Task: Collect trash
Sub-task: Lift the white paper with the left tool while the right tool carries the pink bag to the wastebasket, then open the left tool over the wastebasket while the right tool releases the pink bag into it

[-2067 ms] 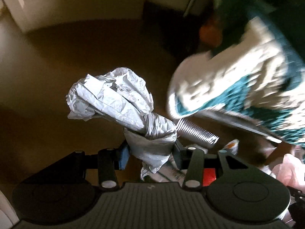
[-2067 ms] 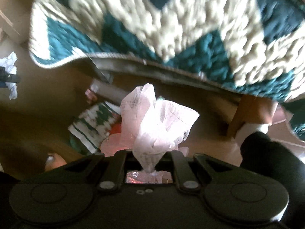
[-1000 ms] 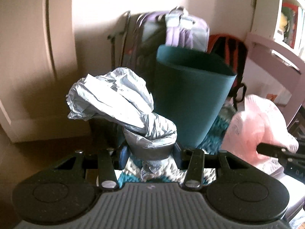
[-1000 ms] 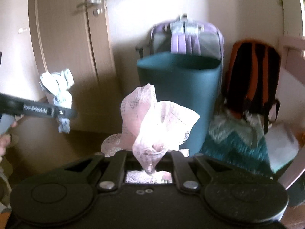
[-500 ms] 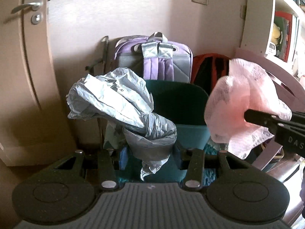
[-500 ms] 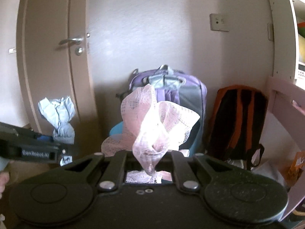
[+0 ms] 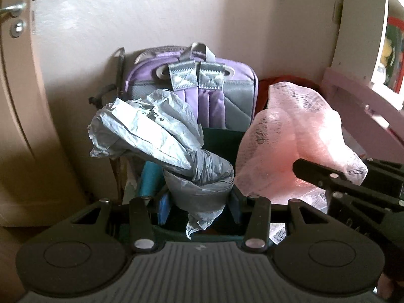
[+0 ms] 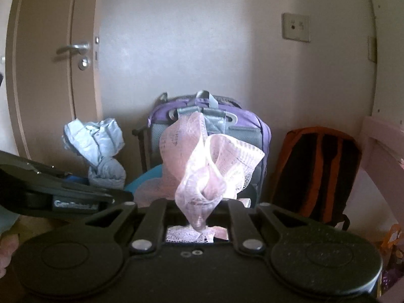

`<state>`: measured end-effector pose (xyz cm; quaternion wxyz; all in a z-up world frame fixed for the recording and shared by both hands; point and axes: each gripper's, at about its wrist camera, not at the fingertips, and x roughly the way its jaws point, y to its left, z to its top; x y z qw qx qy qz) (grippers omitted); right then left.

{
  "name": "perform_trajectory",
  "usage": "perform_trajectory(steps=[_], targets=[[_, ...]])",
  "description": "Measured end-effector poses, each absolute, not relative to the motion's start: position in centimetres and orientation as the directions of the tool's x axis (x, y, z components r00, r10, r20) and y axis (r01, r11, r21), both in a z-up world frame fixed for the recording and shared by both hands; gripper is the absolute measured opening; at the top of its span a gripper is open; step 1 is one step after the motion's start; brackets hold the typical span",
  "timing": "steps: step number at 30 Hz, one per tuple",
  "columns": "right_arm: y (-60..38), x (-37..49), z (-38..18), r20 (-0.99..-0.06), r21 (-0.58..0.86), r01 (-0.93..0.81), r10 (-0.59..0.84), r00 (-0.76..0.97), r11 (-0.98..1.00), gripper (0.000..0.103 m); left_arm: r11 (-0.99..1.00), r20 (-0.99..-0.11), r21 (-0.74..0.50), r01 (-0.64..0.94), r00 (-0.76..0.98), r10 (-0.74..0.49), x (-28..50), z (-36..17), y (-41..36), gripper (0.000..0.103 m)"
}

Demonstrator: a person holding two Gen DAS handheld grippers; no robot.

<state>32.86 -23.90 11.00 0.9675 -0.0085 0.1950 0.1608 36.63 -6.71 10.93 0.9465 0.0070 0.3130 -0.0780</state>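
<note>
Left gripper (image 7: pixel 199 202): jaws part-open, clamped on crumpled grey paper (image 7: pixel 151 131). Right gripper (image 8: pixel 198 214): jaws nearly closed, pinching pink mesh wrapper (image 8: pixel 209 166). Both above teal bin (image 7: pixel 222 139).

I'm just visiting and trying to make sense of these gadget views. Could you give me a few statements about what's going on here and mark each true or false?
1. The left gripper holds a crumpled grey paper wad. True.
2. The right gripper has nothing between its fingers. False: it pinches a pink mesh wrapper.
3. A purple backpack leans against the wall behind the trash. True.
4. The door at the left stands wide open. False: it looks closed, handle in view.
5. An orange and black backpack sits right of the purple one. True.
</note>
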Motion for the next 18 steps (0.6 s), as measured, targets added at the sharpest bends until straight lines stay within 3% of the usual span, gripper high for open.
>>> perform_trajectory(steps=[9,18], targets=[[-23.8,37.6,7.5,-0.478,0.034,-0.333,0.308,0.823,0.942,0.011,0.990,-0.675,-0.005,0.140,0.730,-0.107,41.8,7.0,-8.0,0.046],[-23.4,39.2,5.3,-0.539,0.047,-0.364,0.330,0.775,0.930,0.022,0.993,-0.725,0.001,0.120,0.683,-0.082,44.7,3.7,-7.6,0.047]])
